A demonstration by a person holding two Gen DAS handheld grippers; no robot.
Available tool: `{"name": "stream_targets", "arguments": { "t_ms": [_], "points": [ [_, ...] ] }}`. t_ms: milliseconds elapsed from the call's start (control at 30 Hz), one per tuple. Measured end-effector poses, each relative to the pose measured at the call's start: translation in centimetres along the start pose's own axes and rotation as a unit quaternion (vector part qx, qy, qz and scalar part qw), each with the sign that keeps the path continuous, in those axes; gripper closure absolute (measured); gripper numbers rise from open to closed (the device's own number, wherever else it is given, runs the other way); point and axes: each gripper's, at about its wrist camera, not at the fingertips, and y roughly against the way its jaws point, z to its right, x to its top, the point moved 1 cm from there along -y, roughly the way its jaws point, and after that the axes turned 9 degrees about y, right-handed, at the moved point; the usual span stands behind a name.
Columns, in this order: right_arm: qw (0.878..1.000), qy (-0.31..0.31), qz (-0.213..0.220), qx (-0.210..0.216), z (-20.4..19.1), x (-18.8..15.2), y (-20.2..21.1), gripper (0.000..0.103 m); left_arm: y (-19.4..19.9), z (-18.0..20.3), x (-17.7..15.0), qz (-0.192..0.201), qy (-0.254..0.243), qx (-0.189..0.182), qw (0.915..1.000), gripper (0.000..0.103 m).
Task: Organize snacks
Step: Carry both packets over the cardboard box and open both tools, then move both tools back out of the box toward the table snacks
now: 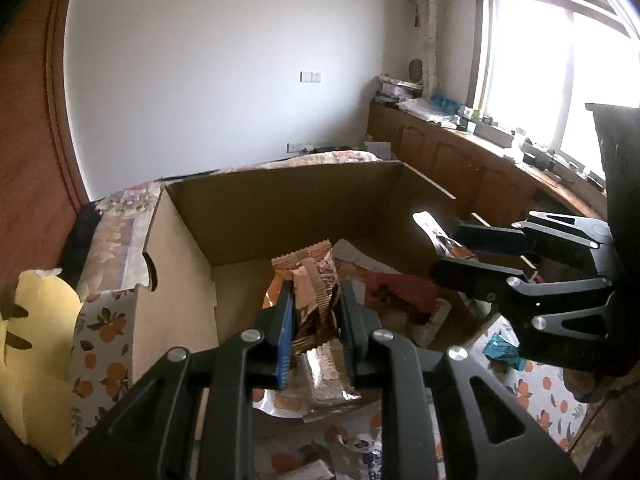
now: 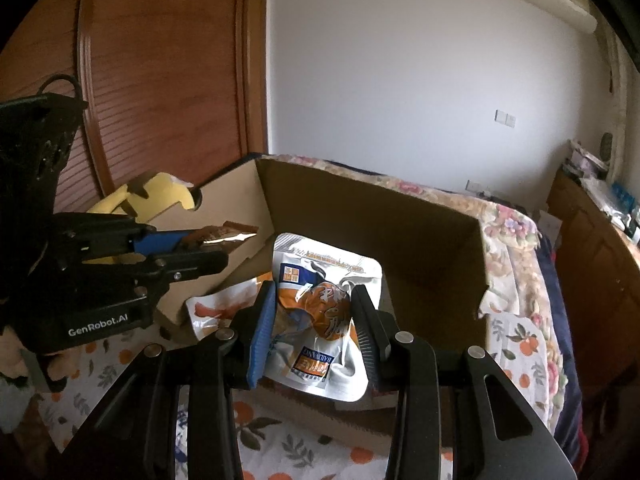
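An open cardboard box (image 1: 280, 204) stands on a cloth with an orange-fruit print; it also shows in the right wrist view (image 2: 380, 224). My left gripper (image 1: 314, 300) is shut on a brown and orange snack packet (image 1: 312, 280) and holds it over the box's near edge. In the right wrist view the same gripper (image 2: 216, 246) and the brown packet (image 2: 218, 235) show at the left. My right gripper (image 2: 314, 316) is shut on a white and orange snack pouch (image 2: 320, 300) above the box. The left wrist view shows it (image 1: 456, 252) at the right, over the box's right side. Several packets (image 1: 396, 292) lie inside the box.
A yellow plush toy (image 1: 36, 344) sits left of the box, seen also in the right wrist view (image 2: 156, 196). A blue wrapped snack (image 1: 502, 350) lies on the cloth at right. A bed with floral bedding (image 2: 516, 232) is behind the box. Wooden cabinets (image 1: 460, 160) run under the window.
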Motion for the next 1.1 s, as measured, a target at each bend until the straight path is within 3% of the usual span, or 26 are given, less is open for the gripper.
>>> {"name": "stream_targets", "arguments": {
  "t_ms": [633, 1100],
  "points": [
    [0.998, -0.057, -0.032, 0.012, 1.1, -1.2, -4.8, 0.064, -1.8, -0.6, -1.4, -0.019, 0.015, 0.012, 0.9996, 0.077],
    [0.995, -0.091, -0.035, 0.031, 2.1, -1.9, -4.8, 0.061, 1.0, -0.9, -2.3, 0.002, 0.017, 0.018, 0.9997, 0.059]
  ]
}}
